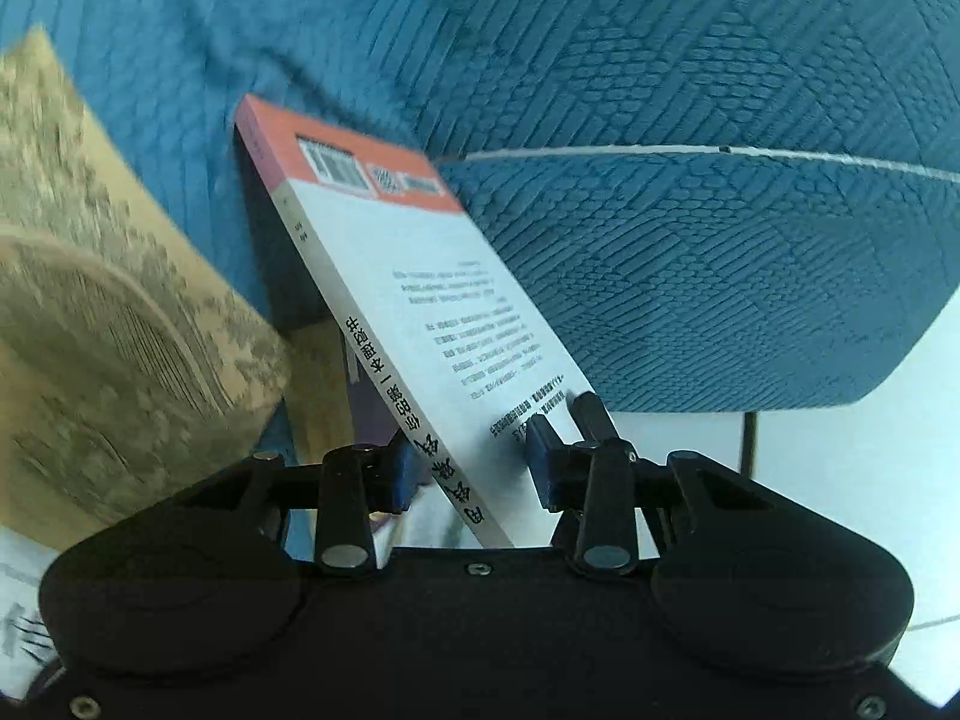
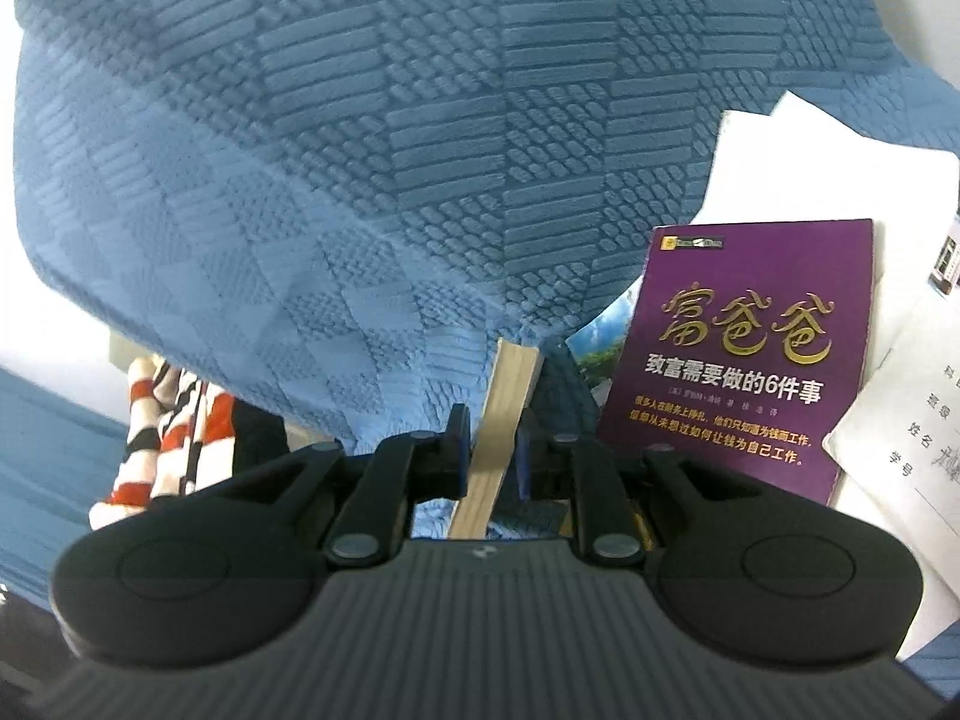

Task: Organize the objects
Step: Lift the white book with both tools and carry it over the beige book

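My left gripper (image 1: 471,468) is shut on a white book (image 1: 420,300) with an orange band and a barcode at its far end. The book is gripped near its spine and stands tilted, leaning away to the upper left. In the right wrist view my right gripper (image 2: 491,450) is shut on a thin book seen edge-on (image 2: 501,408), of which only the cream page edge shows between the blue pads. A purple book with gold lettering (image 2: 738,348) lies flat to the right of that gripper, on white papers (image 2: 780,168).
Blue textured fabric (image 1: 690,240) fills the background of both views, bulging like a cushion (image 2: 360,180). A tan book with an old-style drawing (image 1: 120,300) lies at the left. A red, white and black striped cloth (image 2: 174,438) sits low left. A printed form (image 2: 900,420) lies far right.
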